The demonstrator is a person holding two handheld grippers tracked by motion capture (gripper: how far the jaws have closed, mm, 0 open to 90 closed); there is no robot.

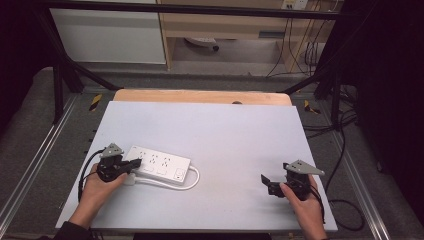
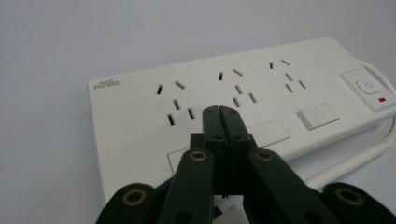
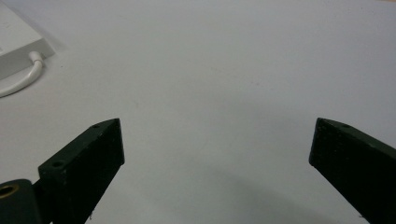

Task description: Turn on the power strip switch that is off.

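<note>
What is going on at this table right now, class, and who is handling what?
A person sits at a grey table with a gripper in each hand. The left gripper, jaws closed together, hangs over the near edge of a white power strip, whose white cable loops round its right end. Whether the tips touch the strip is hard to tell. The right gripper rests apart on bare table, jaws wide open and holding nothing.
</note>
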